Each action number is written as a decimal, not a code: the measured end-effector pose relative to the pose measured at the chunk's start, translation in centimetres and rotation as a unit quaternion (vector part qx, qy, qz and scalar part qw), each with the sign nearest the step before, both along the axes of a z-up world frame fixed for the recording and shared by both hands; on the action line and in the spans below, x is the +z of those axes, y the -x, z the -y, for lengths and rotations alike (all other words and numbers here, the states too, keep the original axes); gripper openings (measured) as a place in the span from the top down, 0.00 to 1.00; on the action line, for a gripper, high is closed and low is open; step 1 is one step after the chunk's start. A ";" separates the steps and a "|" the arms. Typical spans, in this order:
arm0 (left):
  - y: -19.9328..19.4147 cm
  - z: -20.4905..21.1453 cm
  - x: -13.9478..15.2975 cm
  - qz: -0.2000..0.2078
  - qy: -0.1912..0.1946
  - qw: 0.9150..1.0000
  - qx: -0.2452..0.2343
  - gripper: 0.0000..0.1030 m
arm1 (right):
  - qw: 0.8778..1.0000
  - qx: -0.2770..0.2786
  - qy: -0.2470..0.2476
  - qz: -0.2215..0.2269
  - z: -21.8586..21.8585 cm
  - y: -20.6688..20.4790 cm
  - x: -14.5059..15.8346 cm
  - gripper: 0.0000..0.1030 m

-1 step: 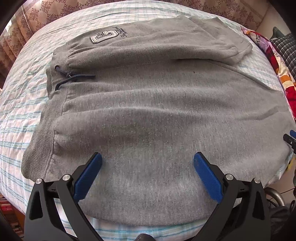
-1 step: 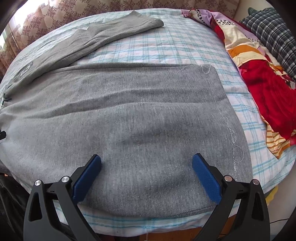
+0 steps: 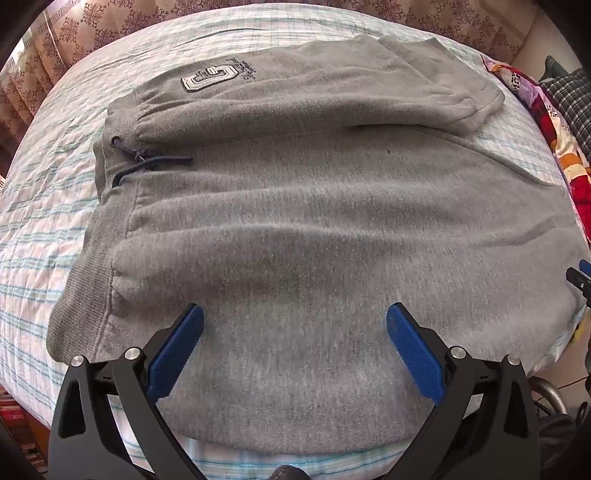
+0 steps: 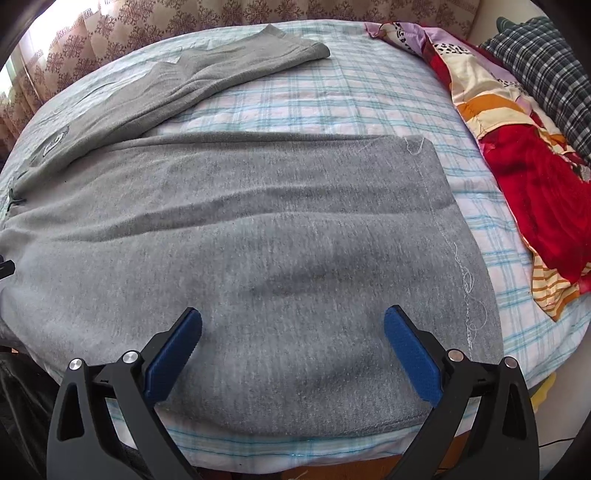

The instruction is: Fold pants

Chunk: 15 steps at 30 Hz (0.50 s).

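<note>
Grey sweatpants [image 3: 303, 236] lie spread flat on the bed. The waistband with its dark drawstring [image 3: 147, 164] is at the left, and a letter patch [image 3: 208, 78] sits on the far leg. In the right wrist view the near leg [image 4: 280, 258] ends in a hem [image 4: 447, 240] at the right, and the far leg [image 4: 207, 70] angles away at the back. My left gripper [image 3: 294, 321] is open and empty over the near edge by the waist. My right gripper [image 4: 293, 323] is open and empty over the near leg; its tip [image 3: 578, 277] shows in the left wrist view.
The bed has a checked sheet [image 4: 351, 107]. A pile of red and patterned clothes [image 4: 532, 192] and a dark plaid item [image 4: 546, 70] lie along the right side. A patterned headboard [image 4: 258, 14] runs behind. The bed's front edge is just below both grippers.
</note>
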State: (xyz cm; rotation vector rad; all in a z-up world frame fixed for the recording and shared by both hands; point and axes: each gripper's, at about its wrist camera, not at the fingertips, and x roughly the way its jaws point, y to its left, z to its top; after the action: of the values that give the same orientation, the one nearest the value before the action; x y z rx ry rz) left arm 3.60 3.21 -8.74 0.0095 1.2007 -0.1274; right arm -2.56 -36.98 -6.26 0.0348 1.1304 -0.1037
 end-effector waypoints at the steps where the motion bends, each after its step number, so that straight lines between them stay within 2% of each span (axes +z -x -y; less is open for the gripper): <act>1: -0.1 0.4 0.5 0.004 -0.001 1.000 0.002 0.02 | 1.000 0.002 -0.002 0.007 -0.1 -0.7 0.4 0.05; 8: -4.7 0.2 2.1 0.031 -0.010 0.999 0.021 0.02 | 0.999 0.016 -0.013 0.045 -1.7 -7.0 2.4 0.05; 15: -8.9 -0.4 3.6 0.041 -0.013 0.998 0.036 0.02 | 0.996 0.051 -0.006 0.074 -5.2 -14.6 2.8 0.05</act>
State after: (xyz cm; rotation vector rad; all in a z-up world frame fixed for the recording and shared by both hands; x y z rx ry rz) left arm 12.55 3.64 -5.18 -0.0050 1.1195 -0.0485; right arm 12.02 -31.81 -3.49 -0.0044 0.9829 -0.0025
